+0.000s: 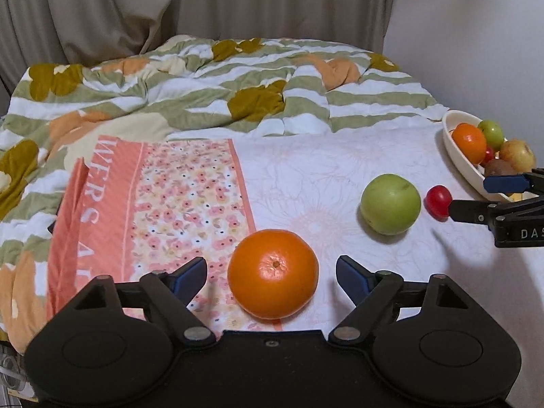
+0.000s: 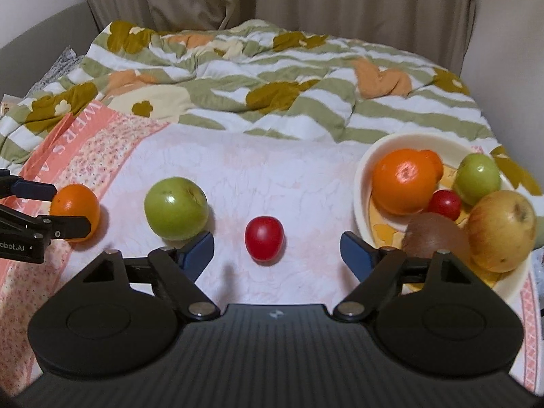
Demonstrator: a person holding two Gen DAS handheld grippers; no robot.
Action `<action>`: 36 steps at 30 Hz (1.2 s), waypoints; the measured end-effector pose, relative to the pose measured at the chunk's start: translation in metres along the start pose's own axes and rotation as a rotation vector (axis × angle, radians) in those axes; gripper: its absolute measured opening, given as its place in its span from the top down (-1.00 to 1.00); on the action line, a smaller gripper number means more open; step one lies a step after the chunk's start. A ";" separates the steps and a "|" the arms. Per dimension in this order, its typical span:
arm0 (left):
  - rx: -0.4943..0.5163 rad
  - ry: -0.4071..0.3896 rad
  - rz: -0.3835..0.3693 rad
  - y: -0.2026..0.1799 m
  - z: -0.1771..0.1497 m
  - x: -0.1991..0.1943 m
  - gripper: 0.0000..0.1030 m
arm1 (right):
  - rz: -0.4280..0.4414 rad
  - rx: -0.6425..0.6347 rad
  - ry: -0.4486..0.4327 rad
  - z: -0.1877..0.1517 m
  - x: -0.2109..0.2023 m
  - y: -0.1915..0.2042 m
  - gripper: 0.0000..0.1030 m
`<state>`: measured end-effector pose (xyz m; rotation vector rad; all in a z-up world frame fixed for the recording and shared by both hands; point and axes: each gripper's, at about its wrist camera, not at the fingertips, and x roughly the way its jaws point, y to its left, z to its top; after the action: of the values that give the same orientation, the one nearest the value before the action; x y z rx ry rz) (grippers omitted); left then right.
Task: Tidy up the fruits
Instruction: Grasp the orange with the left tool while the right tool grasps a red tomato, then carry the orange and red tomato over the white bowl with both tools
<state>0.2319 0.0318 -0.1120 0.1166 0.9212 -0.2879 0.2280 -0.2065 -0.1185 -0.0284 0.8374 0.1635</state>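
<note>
Now both grippers wide, nothing held: left gripper [image 1: 271,277] straddles orange [image 1: 273,273], right gripper [image 2: 277,248] tomato [image 2: 264,238].
Orange firm, grip at 3 & 9 o'clock; tomato prob. soft, slick — squeeze lightly.

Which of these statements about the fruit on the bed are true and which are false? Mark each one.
1. An orange lies between the left gripper's open jaws. True.
2. The small red fruit sits inside the bowl. False: it lies on the cloth between the right gripper's jaws.
3. A green apple lies loose between the orange and the small red fruit. True.
4. The bowl is empty. False: it holds several fruits.
</note>
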 end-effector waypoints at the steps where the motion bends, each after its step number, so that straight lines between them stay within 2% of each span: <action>1: -0.008 0.001 0.001 0.000 0.000 0.002 -0.65 | 0.003 -0.001 0.007 0.000 0.003 0.000 -0.79; 2: -0.015 0.005 0.000 0.000 0.001 0.004 -0.51 | 0.007 -0.001 0.013 0.000 0.006 -0.001 -0.74; 3: -0.023 0.014 -0.003 0.001 0.002 0.007 -0.27 | 0.010 -0.002 0.017 0.000 0.008 -0.002 -0.68; 9: -0.047 0.033 0.000 0.001 0.004 0.012 -0.25 | 0.033 -0.013 0.041 0.003 0.018 -0.003 -0.46; 16: -0.057 0.035 0.019 -0.002 0.001 0.010 -0.24 | 0.048 -0.033 0.055 0.006 0.027 -0.001 -0.31; 19: -0.075 0.035 0.027 -0.001 -0.001 0.007 -0.24 | 0.051 -0.040 0.061 0.007 0.031 0.000 -0.17; 20: -0.078 0.035 0.030 -0.001 -0.002 0.006 -0.24 | 0.051 -0.043 0.063 0.007 0.032 0.000 -0.01; 23: -0.092 0.035 0.035 0.001 -0.005 0.003 -0.24 | 0.061 -0.050 0.068 0.008 0.033 0.001 0.13; 30: -0.123 0.032 0.035 0.002 -0.012 -0.008 -0.24 | 0.072 -0.057 0.044 0.008 0.022 0.006 0.13; 36: -0.136 -0.009 0.030 -0.001 -0.015 -0.031 -0.24 | 0.072 -0.056 0.019 0.008 0.004 0.009 0.13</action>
<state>0.2025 0.0404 -0.0964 0.0036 0.9264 -0.1970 0.2354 -0.1968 -0.1154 -0.0524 0.8528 0.2544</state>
